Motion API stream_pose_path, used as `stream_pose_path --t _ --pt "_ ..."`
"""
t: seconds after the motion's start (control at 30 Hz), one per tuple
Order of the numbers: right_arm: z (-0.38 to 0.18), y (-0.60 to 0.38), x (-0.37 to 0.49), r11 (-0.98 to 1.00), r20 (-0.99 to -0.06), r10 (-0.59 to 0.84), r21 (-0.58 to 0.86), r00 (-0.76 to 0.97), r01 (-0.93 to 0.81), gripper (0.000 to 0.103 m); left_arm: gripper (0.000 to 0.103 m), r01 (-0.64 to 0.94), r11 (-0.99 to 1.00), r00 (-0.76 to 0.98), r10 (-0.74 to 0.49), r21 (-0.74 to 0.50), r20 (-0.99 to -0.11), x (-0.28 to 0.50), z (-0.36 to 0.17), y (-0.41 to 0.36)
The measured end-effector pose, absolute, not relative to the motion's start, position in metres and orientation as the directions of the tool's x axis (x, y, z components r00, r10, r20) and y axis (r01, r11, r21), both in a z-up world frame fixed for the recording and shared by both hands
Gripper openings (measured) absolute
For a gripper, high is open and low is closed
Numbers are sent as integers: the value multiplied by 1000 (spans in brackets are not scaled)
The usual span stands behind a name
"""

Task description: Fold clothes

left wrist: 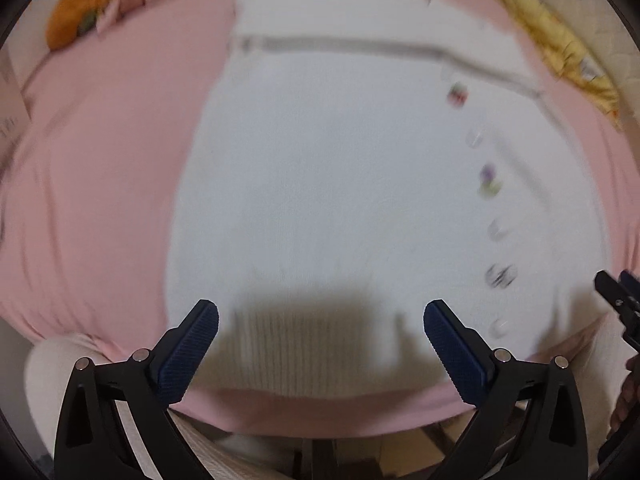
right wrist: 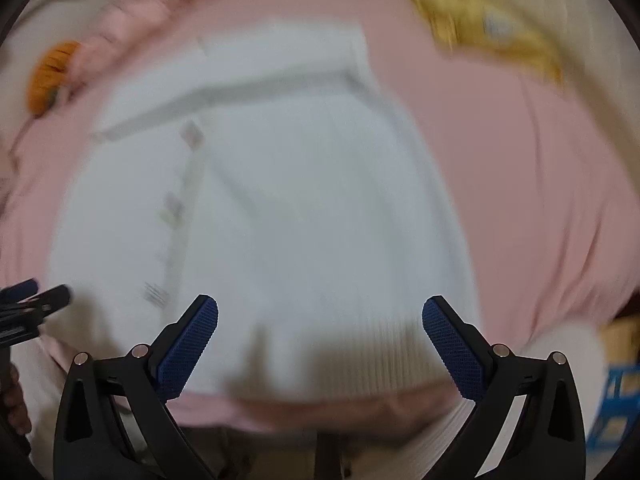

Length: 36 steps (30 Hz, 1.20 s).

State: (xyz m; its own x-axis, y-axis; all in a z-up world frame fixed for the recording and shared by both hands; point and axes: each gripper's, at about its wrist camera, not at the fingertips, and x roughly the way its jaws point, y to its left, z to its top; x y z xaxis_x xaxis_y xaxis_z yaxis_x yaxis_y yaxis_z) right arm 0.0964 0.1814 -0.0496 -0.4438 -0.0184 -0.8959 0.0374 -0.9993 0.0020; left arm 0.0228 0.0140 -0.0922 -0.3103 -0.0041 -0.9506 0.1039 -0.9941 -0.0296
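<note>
1. Left gripper [left wrist: 321,344]: jaws spread wide, nothing between them, hovering over the ribbed hem of the white cardigan [left wrist: 340,184].
2. Right gripper [right wrist: 320,340]: jaws also spread, empty, above the same hem; each gripper's tip shows at the edge of the other's view.
3. Cardigan lies flat on the pink sheet [left wrist: 104,184], buttons [left wrist: 498,274] in a row along its front, a sleeve folded across the top.
4. Far side: orange cushion [left wrist: 80,8] on the left, yellow cloth [left wrist: 560,40] on the right. Both views motion-blurred.
</note>
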Motion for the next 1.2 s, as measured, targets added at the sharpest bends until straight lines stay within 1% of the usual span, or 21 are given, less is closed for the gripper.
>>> stream_pose_path --t 0.07,0.13,0.2,0.23,0.33,0.53,0.63,0.73,0.9,1.1,1.2 --pt "-8 168 87 -997 -825 -25 -20 -565 74 102 103 100 -995 -422 -15 -30 -907 49 -59 -6" --pt "23 151 87 -994 -743 -23 -52 -669 92 102 103 100 -995 -535 -29 -30 -845 50 -21 -81" --pt "38 137 72 -991 -692 -24 -77 -722 107 102 103 106 -994 -608 -44 -27 -793 42 -5 -91" --pt "44 132 62 -989 -672 -25 -89 -740 115 102 103 103 -994 -620 -43 -27 -783 41 -4 -91" --pt "44 130 48 -990 -667 -56 -60 -743 129 102 103 84 -996 -634 -32 -28 -772 42 -6 -94" --pt "46 142 54 -990 -658 -94 -14 -747 137 102 103 47 -998 -662 -8 -30 -750 44 -11 -99" --pt "46 155 64 -986 -625 -151 37 -765 164 102 103 28 -999 -675 4 -31 -738 45 -13 -101" --pt "43 167 71 -979 -582 -200 80 -788 190 102 103 -71 -997 -678 22 36 -735 16 -24 -70" --pt "26 186 78 -976 -551 -215 108 -806 186 102 103 -244 -957 -677 52 157 -734 -35 -44 -13" --pt "-16 203 71 -967 -564 -254 175 -786 187 102 103 -435 -851 -670 88 293 -737 -96 -67 56" --pt "-26 215 60 -952 -577 -290 258 -764 167 102 103 -503 -794 -658 97 341 -747 -125 -79 86"
